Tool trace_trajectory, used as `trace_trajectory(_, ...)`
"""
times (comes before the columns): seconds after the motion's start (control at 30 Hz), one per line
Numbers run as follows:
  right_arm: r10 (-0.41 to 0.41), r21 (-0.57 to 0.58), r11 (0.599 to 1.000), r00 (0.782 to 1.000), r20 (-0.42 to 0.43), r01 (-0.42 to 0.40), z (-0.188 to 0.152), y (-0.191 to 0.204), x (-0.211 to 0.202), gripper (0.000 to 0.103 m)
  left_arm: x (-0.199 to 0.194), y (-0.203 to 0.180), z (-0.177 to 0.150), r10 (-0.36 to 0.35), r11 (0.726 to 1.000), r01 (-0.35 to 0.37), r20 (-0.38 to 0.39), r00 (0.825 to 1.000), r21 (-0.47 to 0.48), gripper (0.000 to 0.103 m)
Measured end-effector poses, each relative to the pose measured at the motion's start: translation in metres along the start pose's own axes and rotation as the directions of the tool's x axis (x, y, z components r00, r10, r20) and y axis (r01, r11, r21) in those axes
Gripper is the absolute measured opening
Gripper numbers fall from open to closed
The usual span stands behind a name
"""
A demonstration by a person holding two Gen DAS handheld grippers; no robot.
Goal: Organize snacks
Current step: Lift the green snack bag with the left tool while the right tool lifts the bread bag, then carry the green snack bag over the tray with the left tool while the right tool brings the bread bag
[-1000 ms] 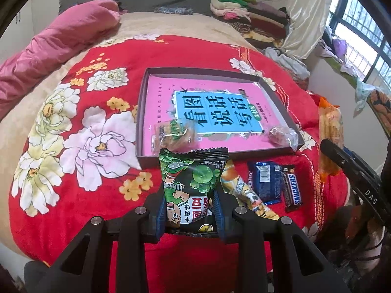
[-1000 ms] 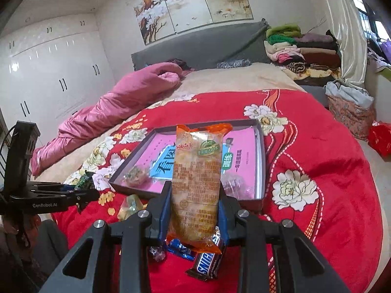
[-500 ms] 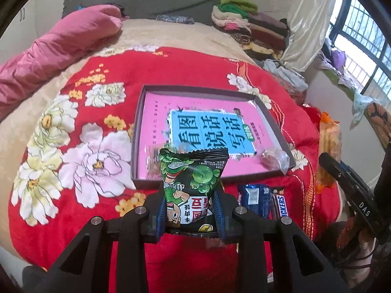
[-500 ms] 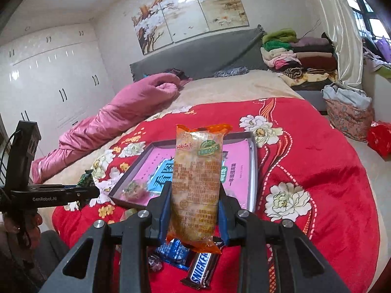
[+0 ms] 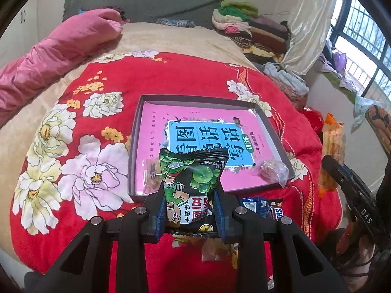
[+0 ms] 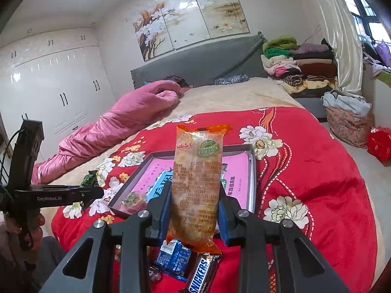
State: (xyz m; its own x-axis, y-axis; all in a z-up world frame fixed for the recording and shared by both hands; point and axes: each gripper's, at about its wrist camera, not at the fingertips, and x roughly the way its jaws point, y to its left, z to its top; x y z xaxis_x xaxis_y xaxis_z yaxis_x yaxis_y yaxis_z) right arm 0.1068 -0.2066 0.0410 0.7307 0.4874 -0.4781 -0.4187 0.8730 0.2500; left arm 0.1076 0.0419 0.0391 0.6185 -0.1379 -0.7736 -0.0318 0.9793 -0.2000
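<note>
My left gripper (image 5: 189, 205) is shut on a green and black snack packet (image 5: 191, 183), held upright above the bed's front edge. Beyond it lies a shallow grey box (image 5: 136, 127) with a pink book in its bottom. In the box lie a clear-wrapped snack (image 5: 151, 175) at the near left and a wrapped candy (image 5: 271, 169) at the near right. My right gripper (image 6: 195, 201) is shut on a long orange snack packet (image 6: 196, 183), upright over the same box (image 6: 253, 171). A Snickers bar (image 6: 201, 276) and a blue packet (image 6: 174, 260) lie on the red blanket below it.
The red flowered blanket (image 5: 171, 78) covers the bed, with a pink quilt (image 5: 56, 53) bunched at the left. Folded clothes (image 5: 246, 26) are stacked at the far right. A window (image 5: 361, 31) stands on the right. More loose wrappers (image 5: 212, 251) lie under my left gripper.
The left gripper has lifted and drawn back a little with its packet, so the box and loose snacks sit lower in view. The right gripper has tilted up slightly, still holding the orange packet.
</note>
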Motion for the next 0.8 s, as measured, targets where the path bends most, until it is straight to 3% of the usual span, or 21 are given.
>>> trace_trajectory(0.53,-0.008,0.005,1.000,1.000,-0.005,0.008,0.009,-0.014,0.022,0.033,0.019,-0.010,0.005,0.009,0.999,-0.009,-0.013,1.000,0.034,0.033)
trace_trajectory(0.8,-0.016,0.021,1.000,1.000,-0.027,0.016,0.009,-0.022,0.032,0.033,0.038,-0.017,0.007,-0.025,0.999,0.026,-0.047,0.999,0.040,0.033)
